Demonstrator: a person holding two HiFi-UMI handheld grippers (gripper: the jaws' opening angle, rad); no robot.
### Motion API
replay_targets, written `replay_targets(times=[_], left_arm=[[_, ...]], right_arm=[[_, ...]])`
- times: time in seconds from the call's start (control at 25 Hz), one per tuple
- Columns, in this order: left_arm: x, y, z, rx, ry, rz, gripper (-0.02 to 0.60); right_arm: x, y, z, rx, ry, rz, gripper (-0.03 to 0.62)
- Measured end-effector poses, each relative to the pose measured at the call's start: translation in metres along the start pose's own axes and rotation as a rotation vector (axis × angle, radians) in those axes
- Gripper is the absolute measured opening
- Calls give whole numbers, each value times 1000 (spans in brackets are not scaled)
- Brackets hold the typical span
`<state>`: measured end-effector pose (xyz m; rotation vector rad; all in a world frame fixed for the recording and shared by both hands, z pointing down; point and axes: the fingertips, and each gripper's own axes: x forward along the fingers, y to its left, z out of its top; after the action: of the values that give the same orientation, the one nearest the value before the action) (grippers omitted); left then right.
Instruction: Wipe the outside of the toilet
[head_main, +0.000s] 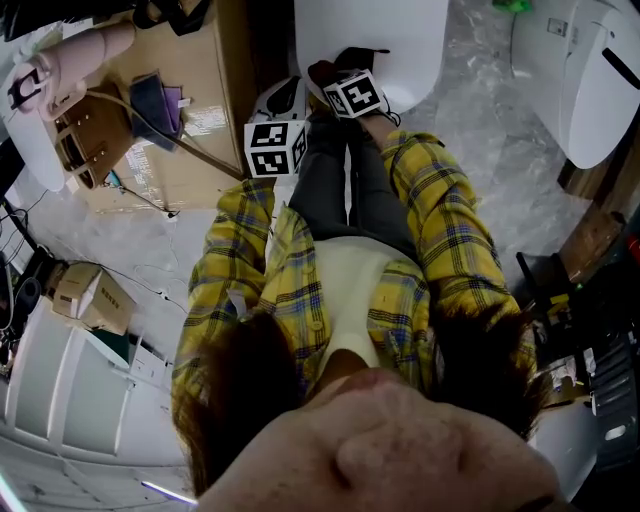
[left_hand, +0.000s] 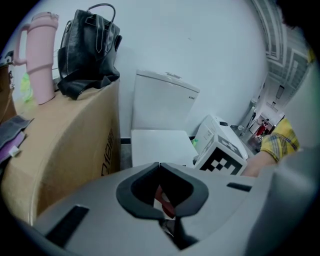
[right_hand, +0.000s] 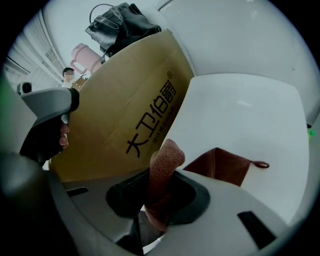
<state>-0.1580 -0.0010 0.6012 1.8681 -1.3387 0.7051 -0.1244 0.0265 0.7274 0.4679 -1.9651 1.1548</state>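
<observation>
I took this for a storeroom or makeshift test space rather than a lived-in bathroom. A white toilet (left_hand: 162, 105) stood against a bare white wall (left_hand: 210, 45). Just beside it stood a tall printed cardboard box (left_hand: 70, 145), whose top did duty as a desk for a pink tumbler (left_hand: 40, 60) and a black bag (left_hand: 87, 50). A second white fixture (head_main: 590, 80) sat near the toilet on the same marbled floor (head_main: 480, 130). From the head view I also saw cables (head_main: 22, 235) trailing over the floor, small cartons (head_main: 92, 297) beside them, and white cabinets (head_main: 60, 390) along one side.
</observation>
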Motion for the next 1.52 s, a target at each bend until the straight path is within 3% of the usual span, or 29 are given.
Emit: replay_targets(times=[0.2,0.44,1.16,1.52], left_arm=[[0,-6,-6,17,17,-15,9],[4,-20,-6,29,24,-32,9],[20,-59,5,80,31,-69,9],[20,-72,3,92,36,-71,9]], right_arm=[[0,-14,-27,-20,64,-29,95],[-20,-46,-44,-4,71,-70,95],[-82,-123,-65,86,2,-168,95],[-108,-156,-65,189,-73,-219,95]])
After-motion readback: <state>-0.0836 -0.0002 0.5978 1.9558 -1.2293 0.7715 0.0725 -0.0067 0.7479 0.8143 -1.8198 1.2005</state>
